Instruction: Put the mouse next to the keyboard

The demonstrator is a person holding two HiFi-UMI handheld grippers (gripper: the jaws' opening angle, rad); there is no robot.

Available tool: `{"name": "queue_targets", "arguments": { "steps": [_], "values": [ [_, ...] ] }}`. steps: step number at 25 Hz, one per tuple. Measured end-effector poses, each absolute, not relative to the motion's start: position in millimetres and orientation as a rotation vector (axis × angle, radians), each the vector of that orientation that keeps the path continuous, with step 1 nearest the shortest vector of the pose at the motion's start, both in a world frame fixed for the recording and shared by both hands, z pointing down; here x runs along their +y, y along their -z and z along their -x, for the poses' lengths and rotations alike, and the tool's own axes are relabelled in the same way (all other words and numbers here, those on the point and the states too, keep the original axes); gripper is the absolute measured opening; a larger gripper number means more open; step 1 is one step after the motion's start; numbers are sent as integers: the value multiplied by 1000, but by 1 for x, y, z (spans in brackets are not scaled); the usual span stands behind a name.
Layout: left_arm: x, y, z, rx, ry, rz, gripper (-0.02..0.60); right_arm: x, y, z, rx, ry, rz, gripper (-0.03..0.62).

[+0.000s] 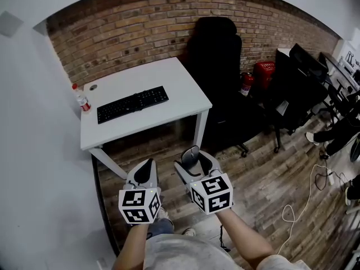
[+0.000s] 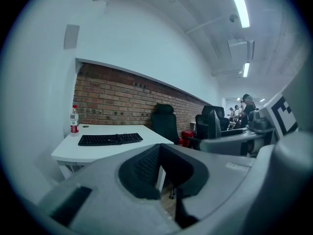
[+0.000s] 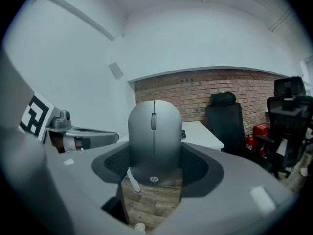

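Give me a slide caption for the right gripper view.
Right tongs grip a grey mouse upright, with the white desk and brick wall ahead.

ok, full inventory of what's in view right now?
desk: one, white, against brick wall
keyboard: one, black, on the desk
bottle: one, clear with red label, desk's far left corner
office chair: one, black, right of the desk
fire extinguisher: one, red, on the floor beside that chair
cable: one, white, on the floor, right
mouse: one, grey, in the right tool
left tool: grey, shut, empty
right tool: grey, shut on the mouse
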State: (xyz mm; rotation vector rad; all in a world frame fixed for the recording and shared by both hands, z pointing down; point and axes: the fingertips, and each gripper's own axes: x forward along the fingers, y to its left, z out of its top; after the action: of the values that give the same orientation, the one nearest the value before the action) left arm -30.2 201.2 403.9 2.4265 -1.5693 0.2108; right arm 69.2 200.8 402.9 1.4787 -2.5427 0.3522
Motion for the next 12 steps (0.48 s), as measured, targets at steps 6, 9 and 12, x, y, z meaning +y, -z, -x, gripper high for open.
{"name": "queue_targets", "arguments": {
  "steps": [6, 9, 12],
  "values": [
    [169, -411, 26, -1562, -205, -2421, -6, 171, -413, -72, -2539, -380, -1463, 308],
    [145, -415, 30, -1560, -203, -2411, -6, 150, -416, -68, -2534, -381, -1452, 309],
    [119, -419, 32, -1554, -201, -2408, -6, 124, -420, -66, -2528, -379, -1451, 309]
  ]
}}
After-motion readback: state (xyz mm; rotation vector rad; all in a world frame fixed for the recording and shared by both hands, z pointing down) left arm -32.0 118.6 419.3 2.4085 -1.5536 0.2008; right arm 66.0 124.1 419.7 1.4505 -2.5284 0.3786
